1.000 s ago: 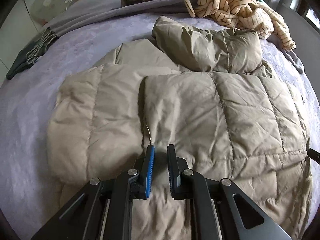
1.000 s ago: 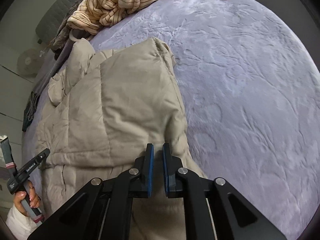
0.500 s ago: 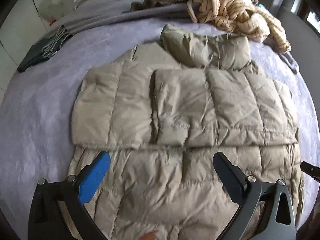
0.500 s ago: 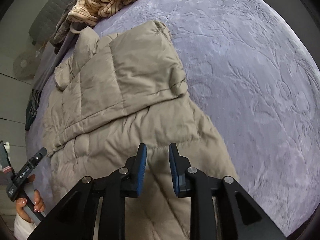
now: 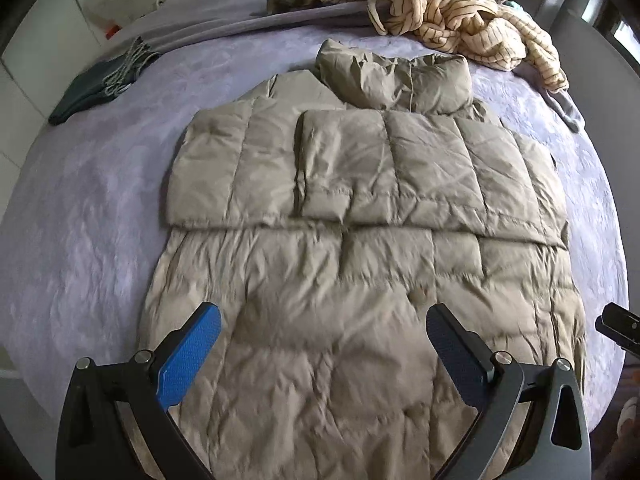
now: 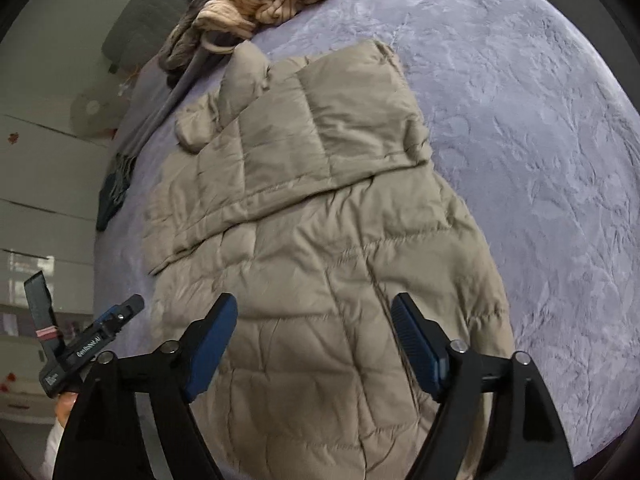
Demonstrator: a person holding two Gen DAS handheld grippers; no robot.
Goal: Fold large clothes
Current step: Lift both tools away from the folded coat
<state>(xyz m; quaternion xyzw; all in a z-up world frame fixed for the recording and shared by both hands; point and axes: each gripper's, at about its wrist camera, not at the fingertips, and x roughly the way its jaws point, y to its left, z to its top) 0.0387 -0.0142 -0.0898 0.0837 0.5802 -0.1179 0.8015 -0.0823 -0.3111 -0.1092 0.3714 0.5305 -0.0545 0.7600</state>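
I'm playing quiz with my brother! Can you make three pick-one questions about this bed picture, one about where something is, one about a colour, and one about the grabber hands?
1. Where is the striped sweater?
A. beyond the jacket's collar
B. under the jacket
C. on the floor

2. What colour is the puffy jacket?
A. red
B. khaki beige
C. black

3. How are the left gripper and right gripper?
A. both open
B. both shut
C. one pinching the jacket

Answers: 1 A, it lies heaped at the far end of the bed. 2 B, all its quilted panels are beige. 3 A, each pair of fingers stands wide apart, holding nothing.
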